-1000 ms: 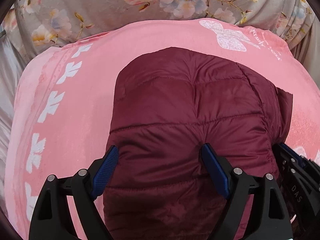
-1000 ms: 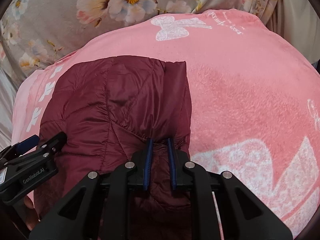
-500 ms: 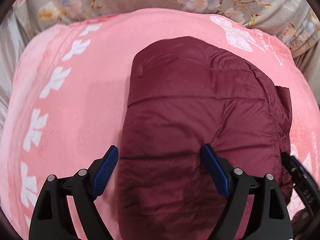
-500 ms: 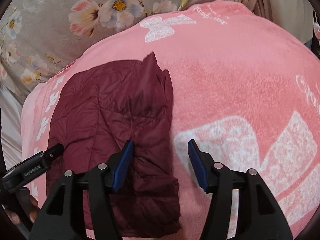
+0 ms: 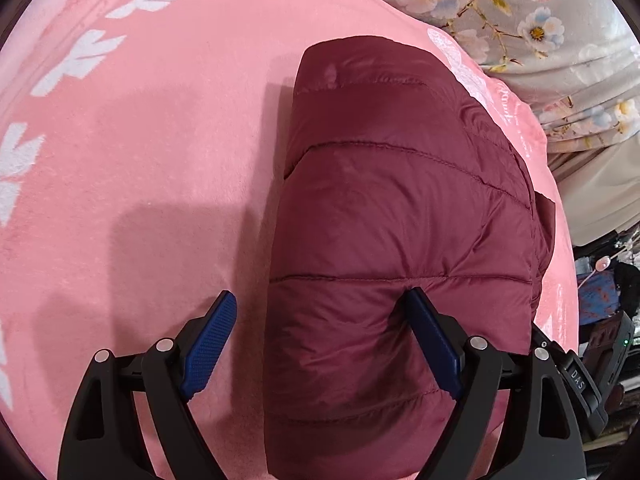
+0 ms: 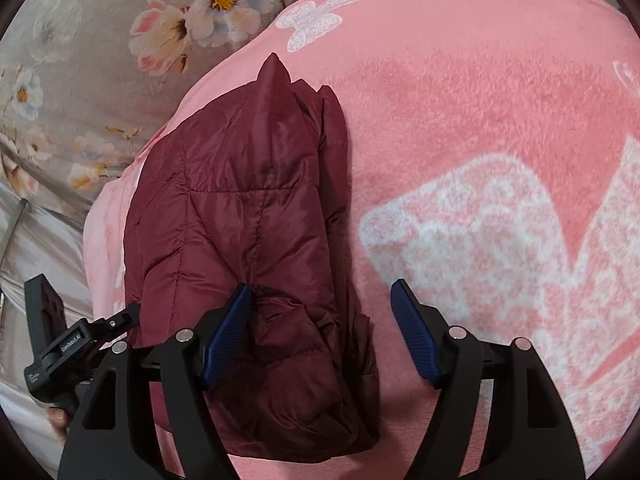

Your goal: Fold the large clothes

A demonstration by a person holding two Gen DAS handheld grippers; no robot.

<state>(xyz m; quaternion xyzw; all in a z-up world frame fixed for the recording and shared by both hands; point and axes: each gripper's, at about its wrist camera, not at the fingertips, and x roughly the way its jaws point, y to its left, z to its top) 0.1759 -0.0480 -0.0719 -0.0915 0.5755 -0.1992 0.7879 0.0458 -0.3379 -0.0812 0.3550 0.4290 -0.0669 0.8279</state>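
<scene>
A maroon quilted puffer jacket (image 5: 400,220) lies folded into a thick oblong on a pink plush blanket (image 5: 140,160). My left gripper (image 5: 320,296) hovers over the jacket's near left edge. Its jaws are wide and still opening: one pad is over the blanket and the other over the jacket, and neither grips. In the right wrist view the jacket (image 6: 240,200) shows its stacked right edge with a pointed corner sticking up at the far end. My right gripper (image 6: 320,286) straddles that near right edge, its jaws opening. The left pad rests against the fabric and the right pad is over bare blanket (image 6: 460,140).
A grey floral sheet (image 5: 520,20) covers the bed beyond the blanket and shows on the far left (image 6: 80,60) in the right wrist view. Dark clutter (image 5: 608,280) sits off the bed's right side. The other tool's black body (image 6: 80,340) is beside the jacket's left edge.
The right gripper, earlier shut on the jacket's edge, has let go and spread its jaws. Both tools have swung and rolled, and the folded jacket now lies flat on the blanket.
</scene>
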